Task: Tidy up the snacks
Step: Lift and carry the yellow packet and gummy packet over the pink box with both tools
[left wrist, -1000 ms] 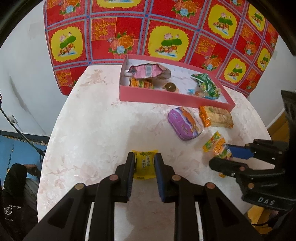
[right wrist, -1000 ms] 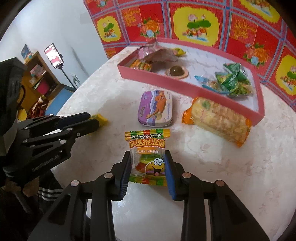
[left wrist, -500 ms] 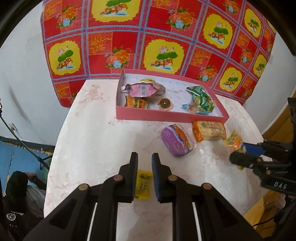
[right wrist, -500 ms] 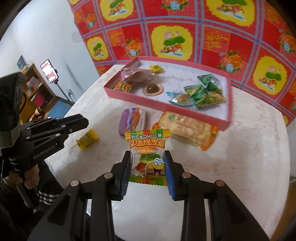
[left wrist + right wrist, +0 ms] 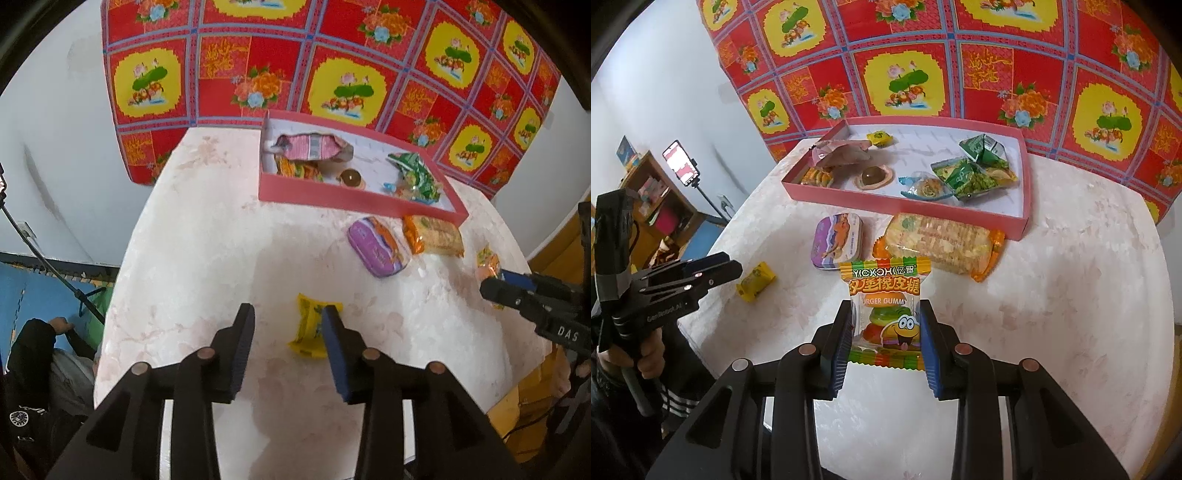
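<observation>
My left gripper is open above the table, and a small yellow snack packet lies on the table just inside its right finger. My right gripper is shut on a burger gummy packet and holds it above the table. The pink tray at the back holds several snacks. A purple tin and an orange cracker pack lie on the table in front of the tray. The yellow packet also shows in the right wrist view, beside the left gripper.
The round marble table stands against a red and yellow patterned cloth. The right gripper shows at the right edge of the left wrist view. A phone on a stand and shelves stand at far left.
My left gripper has opened and let go of the yellow packet, which now lies on the table. Both grippers have pulled back and risen; the right still holds the gummy packet.
</observation>
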`<action>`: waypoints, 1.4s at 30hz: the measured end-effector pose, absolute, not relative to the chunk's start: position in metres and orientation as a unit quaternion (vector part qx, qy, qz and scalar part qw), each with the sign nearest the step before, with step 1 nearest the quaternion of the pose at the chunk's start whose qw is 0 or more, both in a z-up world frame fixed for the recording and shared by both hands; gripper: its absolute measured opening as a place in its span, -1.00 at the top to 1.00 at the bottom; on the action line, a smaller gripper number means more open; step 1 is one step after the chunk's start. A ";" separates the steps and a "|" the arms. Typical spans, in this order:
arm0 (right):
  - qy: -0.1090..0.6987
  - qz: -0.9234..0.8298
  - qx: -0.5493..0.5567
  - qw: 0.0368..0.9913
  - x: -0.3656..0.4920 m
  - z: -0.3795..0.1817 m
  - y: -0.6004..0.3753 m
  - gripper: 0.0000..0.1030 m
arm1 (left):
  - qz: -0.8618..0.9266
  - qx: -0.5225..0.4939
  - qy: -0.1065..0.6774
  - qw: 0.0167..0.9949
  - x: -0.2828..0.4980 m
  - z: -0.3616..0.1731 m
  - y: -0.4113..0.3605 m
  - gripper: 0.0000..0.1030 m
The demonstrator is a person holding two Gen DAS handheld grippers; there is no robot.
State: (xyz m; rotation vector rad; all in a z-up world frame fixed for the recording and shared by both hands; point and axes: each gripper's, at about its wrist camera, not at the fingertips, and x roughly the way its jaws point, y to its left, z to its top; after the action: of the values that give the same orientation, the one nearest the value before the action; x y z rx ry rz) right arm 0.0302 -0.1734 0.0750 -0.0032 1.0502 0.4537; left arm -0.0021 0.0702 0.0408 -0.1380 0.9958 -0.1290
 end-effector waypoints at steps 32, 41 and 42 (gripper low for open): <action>0.493 0.200 0.009 0.847 0.034 0.084 -0.192 0.33 | -0.076 -0.032 0.470 0.879 0.009 0.040 0.028 0.59; 0.470 0.199 0.011 0.860 0.042 0.118 -0.199 0.33 | -0.086 -0.046 0.442 0.892 0.021 0.078 0.021 0.59; 0.467 0.199 0.013 0.862 0.044 0.122 -0.200 0.33 | -0.087 -0.046 0.438 0.894 0.023 0.083 0.020 0.59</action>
State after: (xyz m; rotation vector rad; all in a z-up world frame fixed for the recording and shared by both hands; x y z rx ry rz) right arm 0.0439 -0.1996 0.1221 0.0264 0.9791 0.4164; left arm 0.0227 0.0198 0.0827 -0.0955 0.9087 -0.1803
